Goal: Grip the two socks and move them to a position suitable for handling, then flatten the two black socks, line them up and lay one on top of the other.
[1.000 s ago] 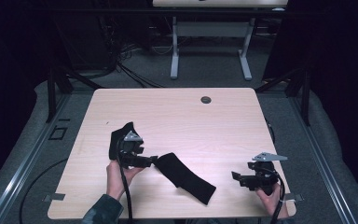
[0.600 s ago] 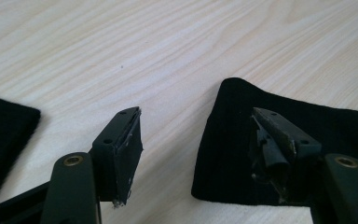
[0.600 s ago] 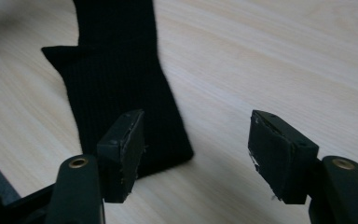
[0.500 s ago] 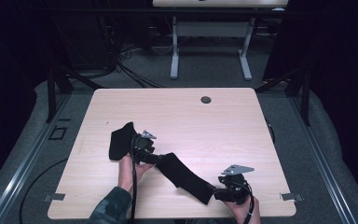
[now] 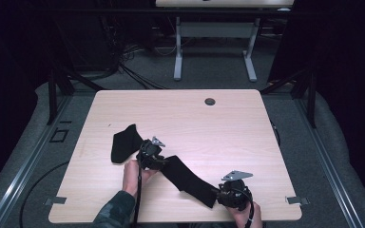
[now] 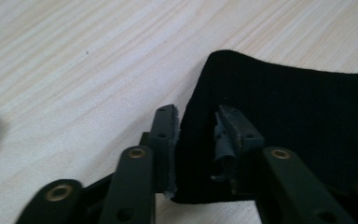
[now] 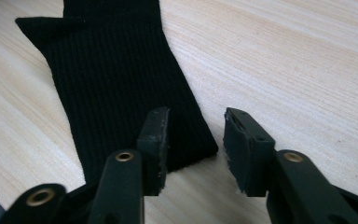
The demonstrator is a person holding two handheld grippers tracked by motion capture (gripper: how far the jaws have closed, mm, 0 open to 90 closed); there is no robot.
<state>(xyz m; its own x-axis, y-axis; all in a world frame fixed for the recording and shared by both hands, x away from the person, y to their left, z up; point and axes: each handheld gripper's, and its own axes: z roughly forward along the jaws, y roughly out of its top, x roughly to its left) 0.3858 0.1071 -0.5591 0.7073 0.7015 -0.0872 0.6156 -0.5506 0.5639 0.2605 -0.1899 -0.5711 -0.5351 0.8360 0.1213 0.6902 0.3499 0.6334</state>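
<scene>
A long black ribbed sock lies slanted across the near middle of the table. A second black sock lies crumpled to its left. My left gripper sits at the long sock's upper end. In the left gripper view the left gripper is open, and a corner of the sock lies between the jaws. My right gripper is at the sock's near end. In the right gripper view the right gripper is open, its left jaw over the sock and the hem corner in the gap.
A small dark round grommet sits near the table's far edge. Both gripper cables trail off the near edge. Beyond the table stand desk legs and floor cables.
My right gripper has moved left along the near edge to the long sock's lower end. My left gripper has shifted a little right to the sock's upper end.
</scene>
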